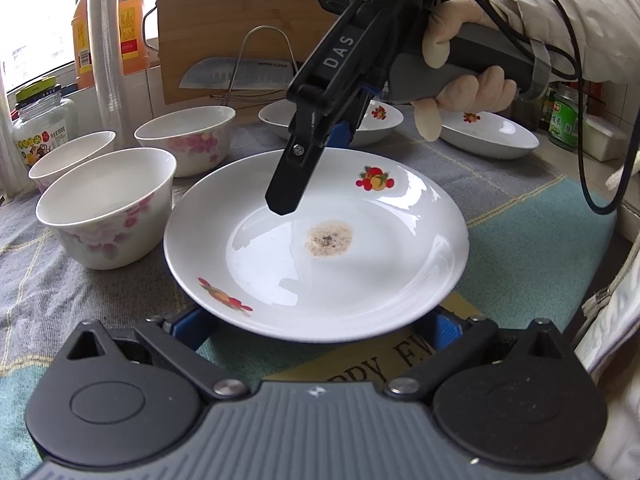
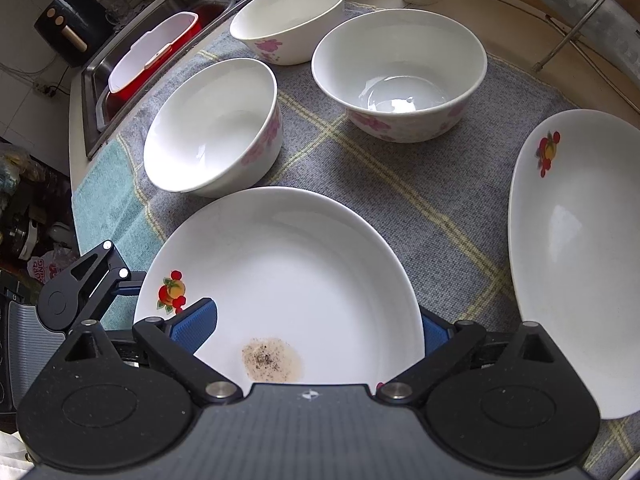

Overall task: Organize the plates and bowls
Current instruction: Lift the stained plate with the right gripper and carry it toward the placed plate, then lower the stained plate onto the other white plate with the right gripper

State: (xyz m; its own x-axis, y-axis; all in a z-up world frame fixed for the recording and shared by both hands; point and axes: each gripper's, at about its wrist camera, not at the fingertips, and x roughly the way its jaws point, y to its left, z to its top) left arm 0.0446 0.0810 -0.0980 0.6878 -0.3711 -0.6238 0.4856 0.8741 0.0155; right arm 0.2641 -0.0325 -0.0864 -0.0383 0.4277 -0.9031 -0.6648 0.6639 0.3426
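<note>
A white plate with fruit prints and a brown stain lies on the checked cloth; it also shows in the right wrist view. My left gripper is open, its blue pads beside the plate's near rim. My right gripper is open over the plate, one finger above its far side. Three white bowls with pink flowers stand left of the plate. Two more fruit-print plates lie behind.
A cutting board with a knife leans at the back, beside a stack of cups, an oil bottle and jars. A sink with a red tub is at the far left.
</note>
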